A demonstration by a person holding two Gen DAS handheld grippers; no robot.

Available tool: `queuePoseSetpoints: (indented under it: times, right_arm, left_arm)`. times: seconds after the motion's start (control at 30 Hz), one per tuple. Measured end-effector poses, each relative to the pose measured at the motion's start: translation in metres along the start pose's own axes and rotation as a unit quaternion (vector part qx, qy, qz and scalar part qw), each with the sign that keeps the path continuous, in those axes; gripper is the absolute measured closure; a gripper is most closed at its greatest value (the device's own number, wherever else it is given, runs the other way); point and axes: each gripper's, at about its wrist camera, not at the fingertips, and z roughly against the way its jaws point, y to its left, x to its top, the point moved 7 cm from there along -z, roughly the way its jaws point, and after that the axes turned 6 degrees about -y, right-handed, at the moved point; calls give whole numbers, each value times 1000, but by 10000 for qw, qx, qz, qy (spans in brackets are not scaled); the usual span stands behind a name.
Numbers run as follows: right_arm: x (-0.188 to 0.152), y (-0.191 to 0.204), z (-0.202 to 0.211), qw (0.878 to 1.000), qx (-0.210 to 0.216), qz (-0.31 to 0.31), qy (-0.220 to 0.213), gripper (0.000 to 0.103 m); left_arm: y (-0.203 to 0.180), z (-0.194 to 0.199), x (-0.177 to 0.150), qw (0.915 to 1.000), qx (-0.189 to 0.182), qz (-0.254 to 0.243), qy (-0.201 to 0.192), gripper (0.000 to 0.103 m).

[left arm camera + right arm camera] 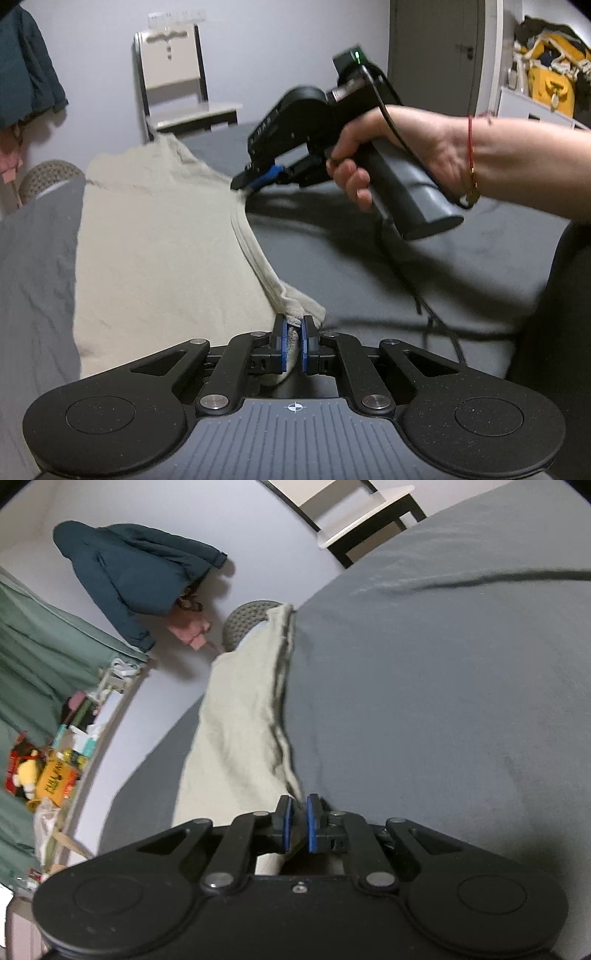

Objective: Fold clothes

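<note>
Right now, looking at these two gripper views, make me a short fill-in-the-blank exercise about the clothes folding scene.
1. The beige garment lies on a bed covered by a ____ sheet.
2. The left gripper has its fingers shut on the garment's ____.
3. A dark teal ____ hangs on the wall beyond the bed.
4. The hand holding the right gripper wears a ____ string on its wrist.

Missing words: grey; edge; jacket; red

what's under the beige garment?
Grey bed sheet shows all around the beige garment; whatever lies beneath its middle is covered. Both grippers, left and right, pinch its edge.
</note>
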Motion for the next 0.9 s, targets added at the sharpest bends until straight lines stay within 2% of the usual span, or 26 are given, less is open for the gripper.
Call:
queuePoseSetpoints:
  times: [0.17,0.27,0.43,0.6,0.73,0.8,0.87,0.9]
  right_arm:
    - [0,5,2,9999,-47,109,-79,94]
    - [-2,5,-1,9999,-69,119,-4,93]
    - [0,2,1,10000,-68,-2,24,91]
    - [2,4,9,9999,-103,-54,-16,87]
    - [8,8,24,9998,-168,49,-16,85]
    - [7,16,36,9995,-9,239,187,85]
    - [5,26,47,9979,175,468,402,77]
    - [2,31,51,9969,246,591,459,75]
  left_arm:
    - [-8,-1,2,9997,102,-231,9,98]
    - [-15,1,2,9991,142,-396,43,88]
    - [-26,14,5,9990,-92,-420,-125,40]
    - [-28,29,8,9980,-121,-370,-495,38]
    - [-19,20,8,9992,-209,-28,-352,38]
    - [-9,21,10,9988,-64,277,-395,39]
    - [-3,20,10,9988,146,271,-380,39]
    - [-2,20,10,9990,203,146,-367,46]
